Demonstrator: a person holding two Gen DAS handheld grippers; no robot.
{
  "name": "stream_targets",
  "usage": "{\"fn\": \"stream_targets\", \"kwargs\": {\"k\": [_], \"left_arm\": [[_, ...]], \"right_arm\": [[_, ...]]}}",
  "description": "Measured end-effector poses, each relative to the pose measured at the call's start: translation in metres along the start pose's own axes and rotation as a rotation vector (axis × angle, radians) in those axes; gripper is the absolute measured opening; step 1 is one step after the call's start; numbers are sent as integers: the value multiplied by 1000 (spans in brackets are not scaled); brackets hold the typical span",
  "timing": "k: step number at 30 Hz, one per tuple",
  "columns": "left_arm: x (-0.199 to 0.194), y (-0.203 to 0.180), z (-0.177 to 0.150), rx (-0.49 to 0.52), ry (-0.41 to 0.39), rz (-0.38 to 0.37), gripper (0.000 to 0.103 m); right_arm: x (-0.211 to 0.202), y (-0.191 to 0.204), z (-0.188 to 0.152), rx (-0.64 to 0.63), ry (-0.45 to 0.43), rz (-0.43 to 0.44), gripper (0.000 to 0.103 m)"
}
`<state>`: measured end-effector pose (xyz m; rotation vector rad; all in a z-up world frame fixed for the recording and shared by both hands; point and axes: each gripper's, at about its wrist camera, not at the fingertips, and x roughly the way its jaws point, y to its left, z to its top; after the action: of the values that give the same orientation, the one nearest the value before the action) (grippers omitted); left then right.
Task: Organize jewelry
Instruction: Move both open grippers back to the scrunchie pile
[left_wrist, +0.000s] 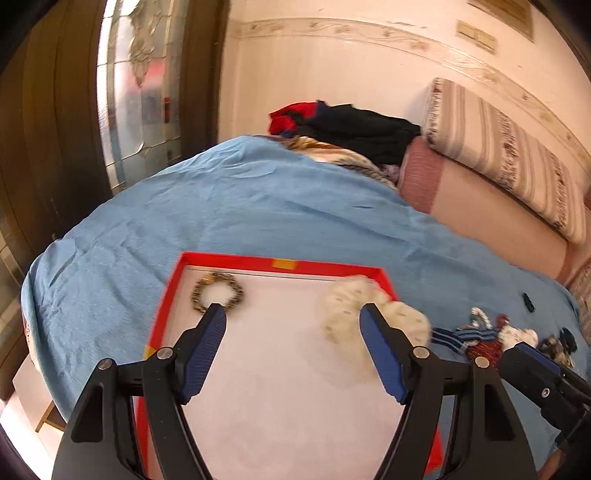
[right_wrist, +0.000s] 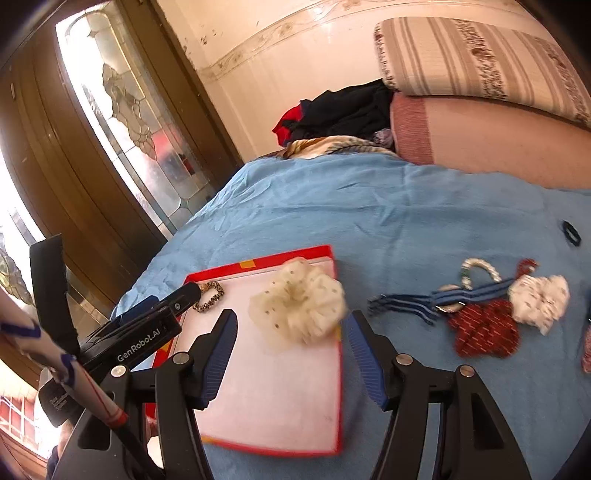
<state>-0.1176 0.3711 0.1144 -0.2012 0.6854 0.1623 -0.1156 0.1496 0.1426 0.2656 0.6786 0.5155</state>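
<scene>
A red-rimmed tray (left_wrist: 284, 263) with a white floor lies on the blue bedspread; it also shows in the right wrist view (right_wrist: 258, 263). In it lie a gold chain bracelet (left_wrist: 217, 291) (right_wrist: 209, 295) at the far left and a cream scrunchie (left_wrist: 369, 314) (right_wrist: 299, 302) at the far right. My left gripper (left_wrist: 293, 314) is open and empty above the tray. My right gripper (right_wrist: 291, 321) is open and empty, just in front of the cream scrunchie. A pile to the right holds a blue striped band (right_wrist: 443, 299), a red scrunchie (right_wrist: 484, 332), a white scrunchie (right_wrist: 539, 299) and a silver bracelet (right_wrist: 476, 267).
A black hair tie (right_wrist: 570, 230) lies further right on the bedspread (left_wrist: 258, 206). Folded clothes (left_wrist: 347, 129) and a striped pillow (left_wrist: 506, 147) sit at the bed's far end. A wooden door with patterned glass (right_wrist: 122, 110) stands to the left.
</scene>
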Motion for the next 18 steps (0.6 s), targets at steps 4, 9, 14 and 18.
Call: {"fn": "stream_targets", "kwargs": {"k": [4, 9, 14, 18], "left_arm": [[-10, -33, -8, 52, 10, -62, 74], [-14, -99, -22, 177, 44, -150, 74], [-14, -167, -38, 286, 77, -240, 74], [-15, -226, -49, 340, 129, -366, 74]], "right_arm": [[-39, -32, -9, 31, -36, -25, 66], [-87, -100, -21, 116, -79, -107, 66], [-135, -178, -33, 204, -128, -225, 66], [-166, -239, -40, 282, -175, -333, 66]]}}
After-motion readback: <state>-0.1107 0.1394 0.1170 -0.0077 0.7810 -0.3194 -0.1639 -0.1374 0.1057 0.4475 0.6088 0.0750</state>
